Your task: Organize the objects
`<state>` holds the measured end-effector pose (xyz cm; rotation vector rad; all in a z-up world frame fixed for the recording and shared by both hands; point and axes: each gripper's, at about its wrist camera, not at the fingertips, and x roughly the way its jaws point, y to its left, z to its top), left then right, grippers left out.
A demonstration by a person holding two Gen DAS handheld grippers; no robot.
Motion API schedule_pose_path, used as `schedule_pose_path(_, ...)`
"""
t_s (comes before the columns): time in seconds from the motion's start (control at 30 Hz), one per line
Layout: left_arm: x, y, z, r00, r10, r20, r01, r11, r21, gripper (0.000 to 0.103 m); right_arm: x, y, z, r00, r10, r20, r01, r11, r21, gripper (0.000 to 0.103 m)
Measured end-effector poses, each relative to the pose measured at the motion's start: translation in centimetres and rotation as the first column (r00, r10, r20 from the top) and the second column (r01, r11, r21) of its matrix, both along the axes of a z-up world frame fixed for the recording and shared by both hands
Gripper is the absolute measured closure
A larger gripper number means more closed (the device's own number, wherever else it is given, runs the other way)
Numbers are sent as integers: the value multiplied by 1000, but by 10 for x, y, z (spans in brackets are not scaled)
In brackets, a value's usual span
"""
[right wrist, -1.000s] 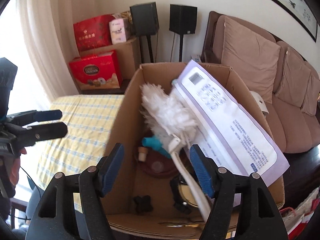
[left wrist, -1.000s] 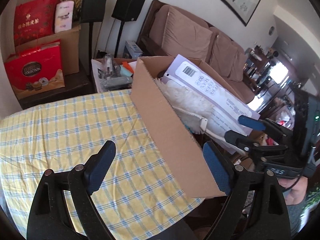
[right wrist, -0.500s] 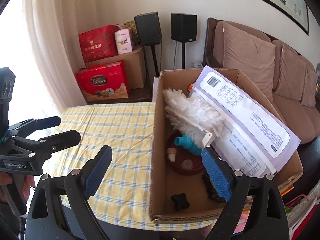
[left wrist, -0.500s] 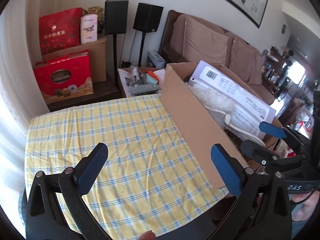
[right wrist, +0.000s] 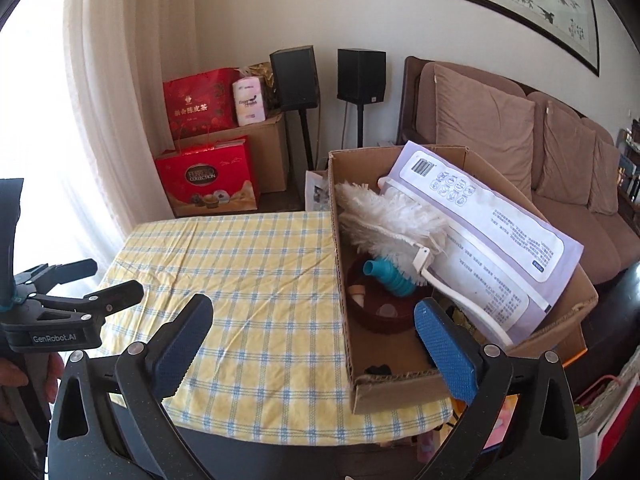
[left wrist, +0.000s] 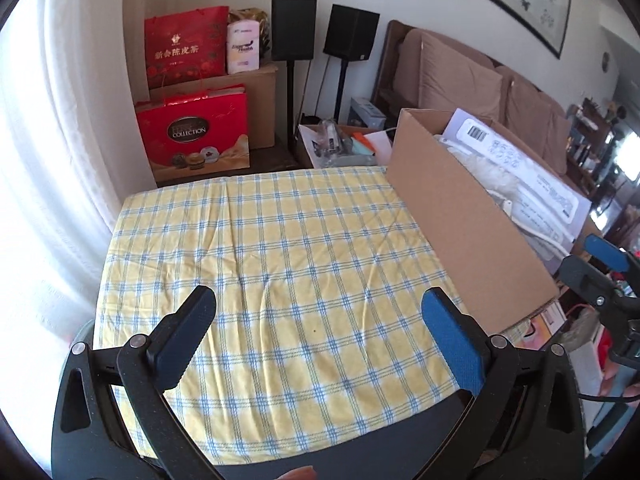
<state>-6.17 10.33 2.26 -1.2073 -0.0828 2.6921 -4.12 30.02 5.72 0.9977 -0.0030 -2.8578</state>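
Observation:
An open cardboard box (right wrist: 390,390) stands on the right side of the table, and it also shows in the left wrist view (left wrist: 460,216). Inside lie a white feather duster (right wrist: 384,220), a large purple-and-white package (right wrist: 488,216), a teal tube (right wrist: 390,278), a dark red round dish (right wrist: 380,312) and a small black thing (right wrist: 378,370). My left gripper (left wrist: 320,328) is open and empty above the yellow checked tablecloth (left wrist: 280,248). My right gripper (right wrist: 310,332) is open and empty, near the box's front left corner.
Red gift bags (left wrist: 192,136) and a brown carton (left wrist: 260,92) stand behind the table by the white curtain (left wrist: 60,140). Two black speakers (left wrist: 294,28) on stands and a brown sofa (right wrist: 520,144) line the back wall. A low box of clutter (left wrist: 340,144) sits behind the table.
Both grippers have pulled back and up from the box, so more of the table shows. The left gripper swung left over the cloth. Both stayed open.

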Motion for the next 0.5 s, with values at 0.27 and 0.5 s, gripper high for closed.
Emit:
schedule_pose_path(0.27, 36, -20, 1, 998, 54, -21, -54, 998, -14, 0, 34, 3, 1, 999, -44, -27, 44, 999, 0, 1)
schedule_pose_path(0.5, 67, -41, 5, 992, 120, -42, -119, 993, 12, 0, 58, 10, -8, 997, -74, -25, 75, 997, 28, 1)
